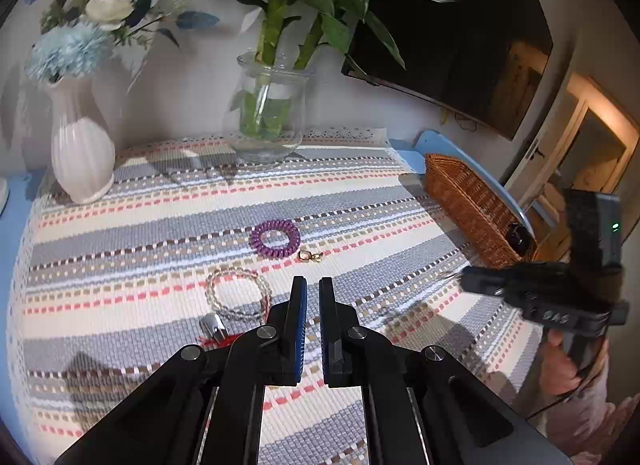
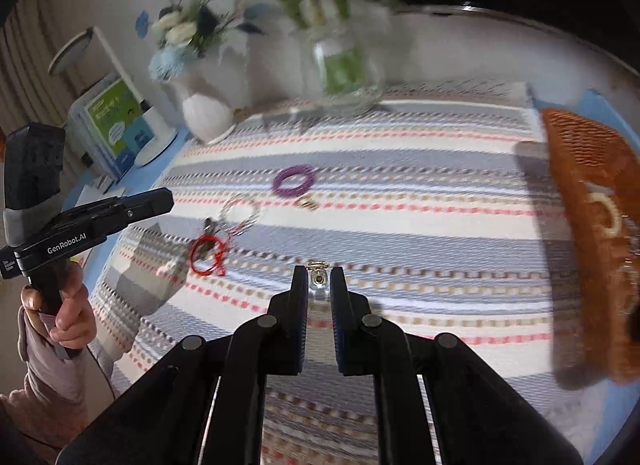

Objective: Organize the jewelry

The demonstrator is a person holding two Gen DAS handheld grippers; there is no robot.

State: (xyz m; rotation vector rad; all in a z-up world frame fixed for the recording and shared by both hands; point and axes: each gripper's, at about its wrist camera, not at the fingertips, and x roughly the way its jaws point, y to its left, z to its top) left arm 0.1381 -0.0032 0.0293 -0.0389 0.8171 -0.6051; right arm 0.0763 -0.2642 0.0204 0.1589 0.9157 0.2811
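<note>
Right gripper (image 2: pixel 319 279) clamped on small gold-ringed clear-stone pendant (image 2: pixel 318 276), lifted above striped woven mat (image 2: pixel 420 233) near brown wicker basket (image 2: pixel 592 201); looks light, slick, delicate, best pinched across its setting; left gripper (image 1: pixel 313 288) closed, empty.

A small gold-ringed clear pendant (image 2: pixel 319 276) sits pinched between the right tool's (image 2: pixel 319 279) tips. Ahead of the left tool (image 1: pixel 313 289) lie a purple spiral hair tie (image 1: pixel 275 238), a gold clasp (image 1: pixel 309 255) beside it, and a clear beaded bracelet (image 1: pixel 238 294) nearer, leftward.
</note>
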